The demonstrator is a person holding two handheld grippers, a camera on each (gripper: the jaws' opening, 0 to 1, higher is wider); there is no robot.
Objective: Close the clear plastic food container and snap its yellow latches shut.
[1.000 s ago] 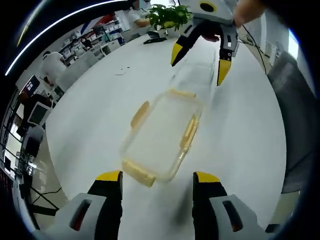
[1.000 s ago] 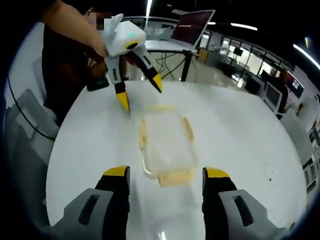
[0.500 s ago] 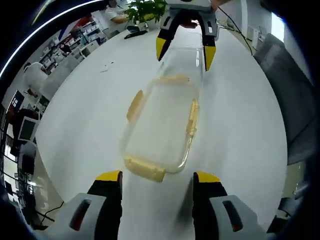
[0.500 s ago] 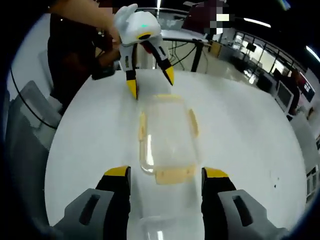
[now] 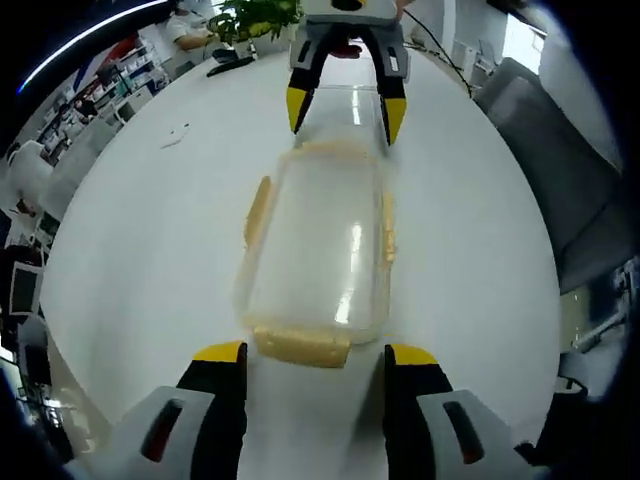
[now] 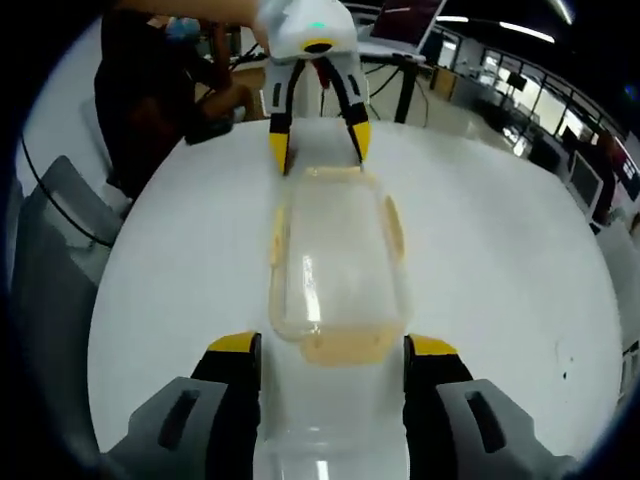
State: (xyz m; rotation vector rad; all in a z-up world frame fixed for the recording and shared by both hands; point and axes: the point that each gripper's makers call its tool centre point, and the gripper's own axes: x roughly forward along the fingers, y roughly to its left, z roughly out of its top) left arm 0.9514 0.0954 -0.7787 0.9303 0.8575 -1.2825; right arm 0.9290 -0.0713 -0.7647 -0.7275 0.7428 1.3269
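A clear plastic container (image 5: pixel 315 250) (image 6: pixel 335 270) with yellow latches on its four sides lies flat on the white table (image 5: pixel 150 230). My left gripper (image 5: pixel 315 360) (image 6: pixel 320 148) is open, its jaws either side of the latch (image 5: pixel 300 345) at one short end. My right gripper (image 6: pixel 333 350) (image 5: pixel 345 115) is open at the opposite end, by the latch (image 6: pixel 345 347). A second clear plastic part (image 6: pixel 320 435) (image 5: pixel 345 100) sits between the right gripper's jaws; I cannot tell whether they touch it.
A grey chair (image 5: pixel 560 180) stands past one table edge, and another chair (image 6: pixel 50 250) shows in the right gripper view. A potted plant (image 5: pixel 250 15) and small dark items sit at the table's far side. A person (image 6: pixel 150 90) stands behind the left gripper.
Both grippers have moved in toward the container from its two short ends and lined up with its long axis. The container looks larger in both views. Both stay open.
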